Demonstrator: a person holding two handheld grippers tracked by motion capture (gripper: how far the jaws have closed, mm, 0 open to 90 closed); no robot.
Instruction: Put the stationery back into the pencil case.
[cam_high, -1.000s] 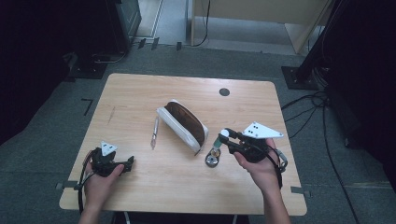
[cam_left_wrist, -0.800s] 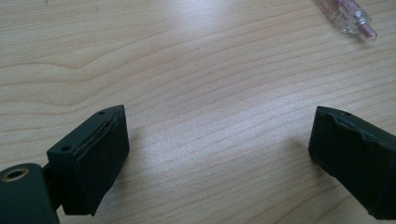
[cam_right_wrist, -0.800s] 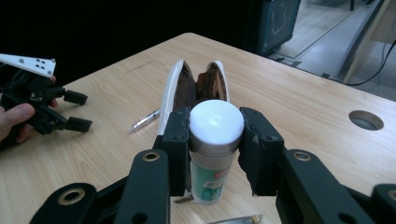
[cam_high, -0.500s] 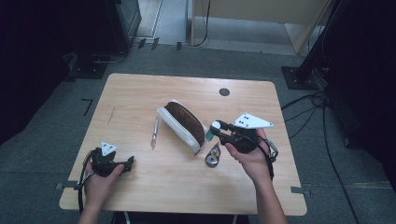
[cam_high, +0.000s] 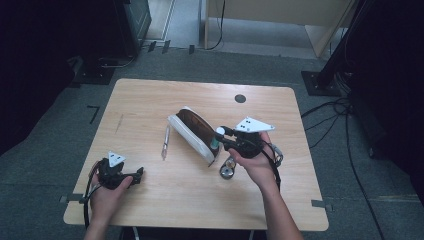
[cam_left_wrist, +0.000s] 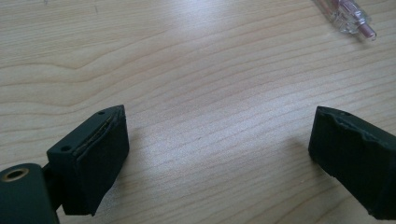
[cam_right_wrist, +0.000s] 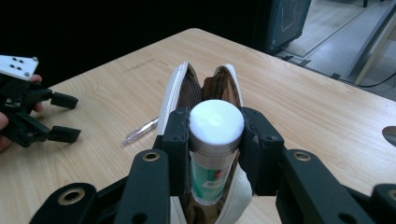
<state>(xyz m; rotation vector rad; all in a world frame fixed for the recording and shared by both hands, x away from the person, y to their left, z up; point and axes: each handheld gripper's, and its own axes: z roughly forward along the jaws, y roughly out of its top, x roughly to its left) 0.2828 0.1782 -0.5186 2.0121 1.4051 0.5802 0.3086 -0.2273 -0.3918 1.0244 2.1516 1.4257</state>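
R gripper (cam_right_wrist: 215, 154) clenched on white-capped tube (cam_right_wrist: 215, 140), has moved over from beside metal disc (cam_high: 228, 171) to open pouch (cam_high: 192, 131) in last sec; tube at pouch mouth, prob going in. L gripper (cam_high: 131, 176) released, idle on worktop (cam_high: 150, 100) near pen (cam_high: 165, 142).

— What colours do you make out on the table (cam_high: 150, 100)?
— Pale wood grain. The pouch (cam_high: 194, 132) is white outside, brown inside; the tube (cam_right_wrist: 215, 149) has a white cap and green label.
— And the pen (cam_high: 165, 142)?
— Clear, pinkish.
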